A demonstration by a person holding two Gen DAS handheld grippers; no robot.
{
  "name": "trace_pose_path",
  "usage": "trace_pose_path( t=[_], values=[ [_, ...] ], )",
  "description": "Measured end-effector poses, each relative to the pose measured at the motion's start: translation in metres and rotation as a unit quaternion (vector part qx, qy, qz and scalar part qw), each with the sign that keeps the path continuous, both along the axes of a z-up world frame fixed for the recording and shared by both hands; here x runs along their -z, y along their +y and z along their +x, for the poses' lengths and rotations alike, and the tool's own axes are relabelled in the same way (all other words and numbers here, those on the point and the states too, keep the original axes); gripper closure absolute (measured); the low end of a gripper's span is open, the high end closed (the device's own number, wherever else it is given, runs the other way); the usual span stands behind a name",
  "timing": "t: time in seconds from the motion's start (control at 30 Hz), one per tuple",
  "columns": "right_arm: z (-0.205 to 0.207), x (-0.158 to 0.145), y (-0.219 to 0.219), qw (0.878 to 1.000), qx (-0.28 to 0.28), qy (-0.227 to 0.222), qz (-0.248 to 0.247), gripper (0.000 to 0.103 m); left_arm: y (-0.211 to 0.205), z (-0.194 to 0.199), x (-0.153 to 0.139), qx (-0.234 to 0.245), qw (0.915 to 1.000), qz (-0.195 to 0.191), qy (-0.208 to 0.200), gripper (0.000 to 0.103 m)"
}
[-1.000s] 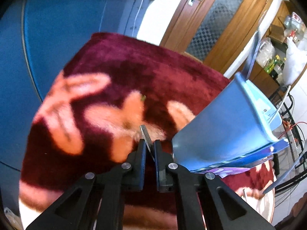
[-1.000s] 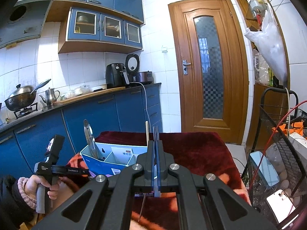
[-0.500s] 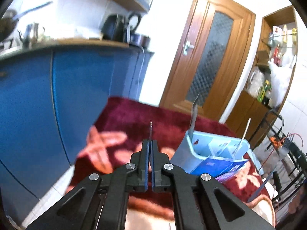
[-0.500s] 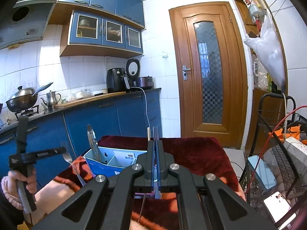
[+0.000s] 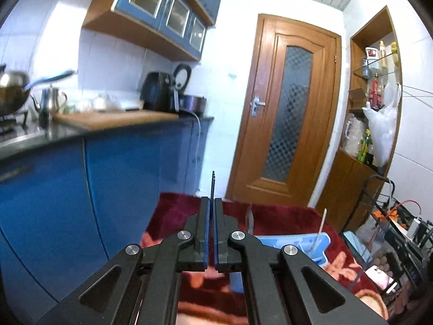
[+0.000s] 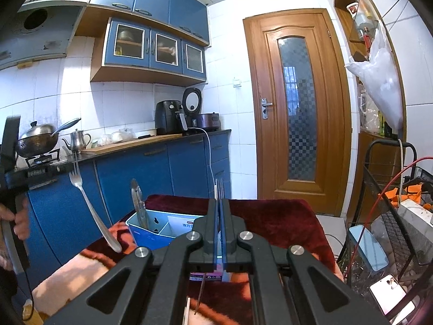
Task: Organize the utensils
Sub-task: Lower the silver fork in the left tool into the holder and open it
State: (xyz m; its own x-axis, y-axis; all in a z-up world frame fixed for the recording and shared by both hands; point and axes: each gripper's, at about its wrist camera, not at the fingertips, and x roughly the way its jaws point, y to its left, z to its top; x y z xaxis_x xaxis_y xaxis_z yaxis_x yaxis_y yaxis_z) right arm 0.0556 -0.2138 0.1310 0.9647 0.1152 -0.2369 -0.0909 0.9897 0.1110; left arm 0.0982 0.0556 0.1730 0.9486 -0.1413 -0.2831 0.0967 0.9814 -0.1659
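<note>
My left gripper (image 5: pixel 212 203) is shut on a metal fork (image 5: pixel 212 185), seen edge-on with its tines sticking up past the fingertips. In the right wrist view the same fork (image 6: pixel 90 211) hangs handle-down from the left gripper (image 6: pixel 63 169), left of the blue divided utensil box (image 6: pixel 151 227). My right gripper (image 6: pixel 219 203) is shut on a second fork (image 6: pixel 219 189), tines up, above the box. A metal knife (image 6: pixel 138 203) stands in the box's left compartment. The box (image 5: pixel 295 243) also shows in the left wrist view, with a thin white stick (image 5: pixel 320 227) in it.
The box sits on a table under a dark red and orange blanket (image 6: pixel 276 216). Blue kitchen cabinets (image 6: pixel 151 173) run along the left. A wire rack (image 6: pixel 392 211) with a phone (image 6: pixel 387 295) stands at the right. A wooden door (image 6: pixel 297 108) is behind.
My left gripper has lifted off the blanket with the fork and tilted up, from facing the table to facing the room. The right gripper has stayed almost still.
</note>
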Motion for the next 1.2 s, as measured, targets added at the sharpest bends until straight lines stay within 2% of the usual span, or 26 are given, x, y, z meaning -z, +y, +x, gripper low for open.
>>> trace_pose_path(
  t=[0.2,0.37,0.47,0.73,1.0,1.2],
  values=[
    [0.000,-0.001,0.000,1.000,-0.002,0.000,0.003,0.100,-0.011,0.006,-0.028,-0.023,0.9981,0.038,-0.043,0.101],
    [0.000,-0.001,-0.002,1.000,-0.001,0.000,0.003,0.100,-0.035,0.021,-0.035,-0.034,0.9930,0.091,-0.067,0.101],
    [0.001,-0.001,-0.006,1.000,0.002,0.000,0.005,0.100,-0.048,0.032,-0.029,-0.028,0.9921,0.108,-0.058,0.101],
    [0.014,-0.013,-0.009,1.000,0.010,-0.018,0.004,0.100,-0.069,0.052,0.005,-0.009,0.9921,0.124,-0.016,0.101],
    [0.052,-0.022,-0.003,0.999,0.027,-0.042,-0.009,0.100,-0.082,0.063,0.034,0.018,0.9934,0.112,0.014,0.101],
    [0.083,-0.018,0.003,0.998,0.029,-0.045,-0.021,0.100,-0.084,0.070,0.052,0.032,0.9938,0.101,0.035,0.101]
  ],
)
